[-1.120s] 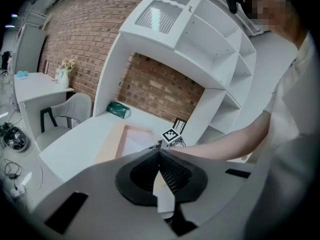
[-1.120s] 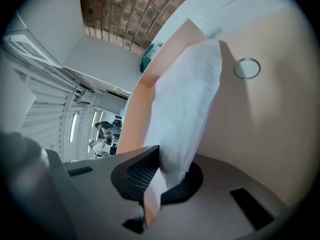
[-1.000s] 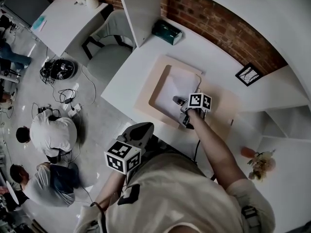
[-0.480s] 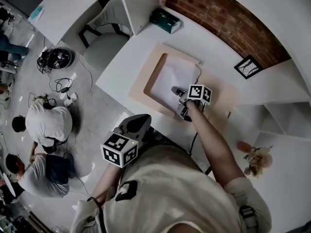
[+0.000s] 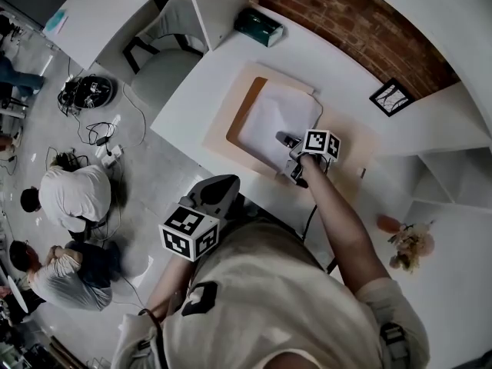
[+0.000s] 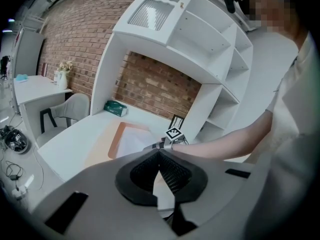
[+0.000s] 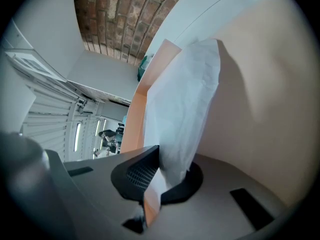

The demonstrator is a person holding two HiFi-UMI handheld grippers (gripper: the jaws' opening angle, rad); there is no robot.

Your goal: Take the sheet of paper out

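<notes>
An open peach folder [image 5: 224,121] lies on the white desk [image 5: 184,102] with a white sheet of paper [image 5: 277,118] on it. My right gripper [image 5: 287,141] is at the sheet's near right corner. In the right gripper view it [image 7: 162,166] is shut on the sheet of paper [image 7: 185,99], which curves up from the folder [image 7: 260,84]; an orange edge also shows in the pinch. My left gripper [image 5: 211,192] hangs below the desk's front edge, close to my body. Its jaws [image 6: 160,155] are shut with nothing between them.
A green box [image 5: 259,28] sits at the back of the desk beside a white shelf panel [image 5: 223,6]. A small picture frame [image 5: 387,97] stands at the right by the brick wall. Flowers [image 5: 407,241], a chair [image 5: 165,60] and people on the floor [image 5: 73,198] surround the desk.
My right gripper stays shut on the sheet's corner and has rolled slightly. The left gripper has kept still. The head view has shifted a little.
</notes>
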